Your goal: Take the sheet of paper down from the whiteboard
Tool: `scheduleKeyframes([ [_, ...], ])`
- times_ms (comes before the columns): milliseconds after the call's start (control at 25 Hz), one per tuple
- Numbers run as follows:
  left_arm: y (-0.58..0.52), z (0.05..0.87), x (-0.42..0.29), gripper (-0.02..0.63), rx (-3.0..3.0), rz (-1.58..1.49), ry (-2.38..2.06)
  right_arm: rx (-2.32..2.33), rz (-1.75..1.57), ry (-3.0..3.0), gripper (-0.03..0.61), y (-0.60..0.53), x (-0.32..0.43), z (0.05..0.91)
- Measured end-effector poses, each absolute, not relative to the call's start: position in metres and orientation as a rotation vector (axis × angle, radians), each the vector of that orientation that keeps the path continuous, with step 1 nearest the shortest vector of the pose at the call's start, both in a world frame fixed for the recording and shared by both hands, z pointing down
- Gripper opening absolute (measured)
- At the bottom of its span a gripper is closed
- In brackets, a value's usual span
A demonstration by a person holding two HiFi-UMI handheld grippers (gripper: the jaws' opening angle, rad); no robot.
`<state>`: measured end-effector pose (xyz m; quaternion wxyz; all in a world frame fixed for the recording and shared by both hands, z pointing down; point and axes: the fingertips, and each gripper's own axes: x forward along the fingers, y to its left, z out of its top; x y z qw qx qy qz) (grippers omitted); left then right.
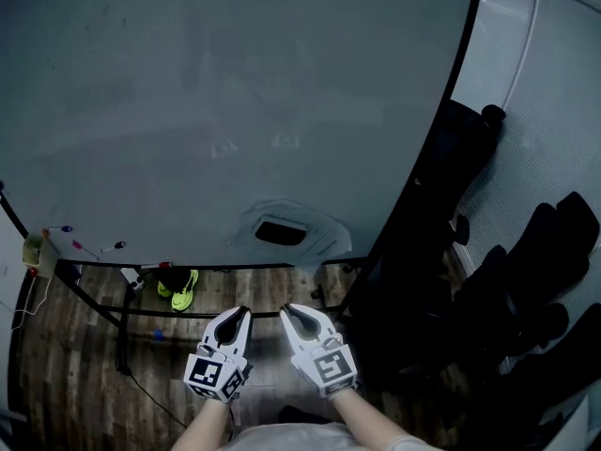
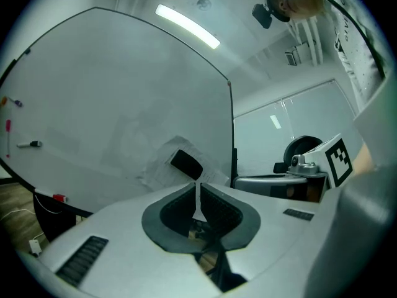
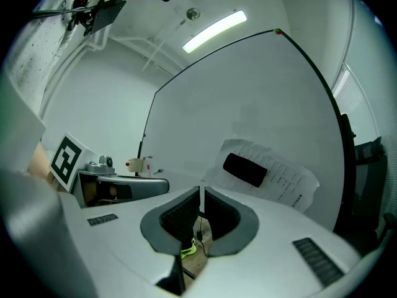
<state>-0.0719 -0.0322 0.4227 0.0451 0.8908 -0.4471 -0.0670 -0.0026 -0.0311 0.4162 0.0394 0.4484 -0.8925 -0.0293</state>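
Low on the whiteboard (image 1: 235,83), near its right edge, the sheet of paper (image 1: 324,222) hangs crumpled, pinned under a black block (image 1: 280,233). The block is probably a magnetic eraser, though the dim view leaves that unsure. Left gripper (image 1: 240,312) and right gripper (image 1: 287,310) sit side by side below the board, clear of the paper. Both pairs of jaws are closed together with nothing between them. Markers (image 1: 94,248) sit at the board's lower left.
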Motion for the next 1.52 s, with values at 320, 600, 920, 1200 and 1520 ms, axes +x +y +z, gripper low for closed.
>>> scheduleKeyframes([
  [320,-0.070,0.432,-0.064,0.041,2.689,-0.172,-1.413,1.324,-0.103,-2.739,0.020,-0.068,0.007,0.431],
  [600,-0.098,0.437,-0.052,0.044,2.665,-0.154,-1.445,1.321,-0.034,-2.731,0.020,-0.097,0.023,0.437],
  [920,-0.118,0.453,-0.032,0.048,2.651,-0.134,-1.463,1.338,-0.018,-2.729,0.020,-0.120,0.047,0.447],
  [1200,-0.122,0.452,-0.029,0.048,2.634,-0.149,-1.519,1.287,-0.056,-2.744,0.059,-0.125,0.052,0.450],
  [1520,-0.129,0.453,-0.043,0.071,2.595,-0.130,-1.613,1.272,-0.084,-2.745,0.119,-0.133,0.045,0.451],
])
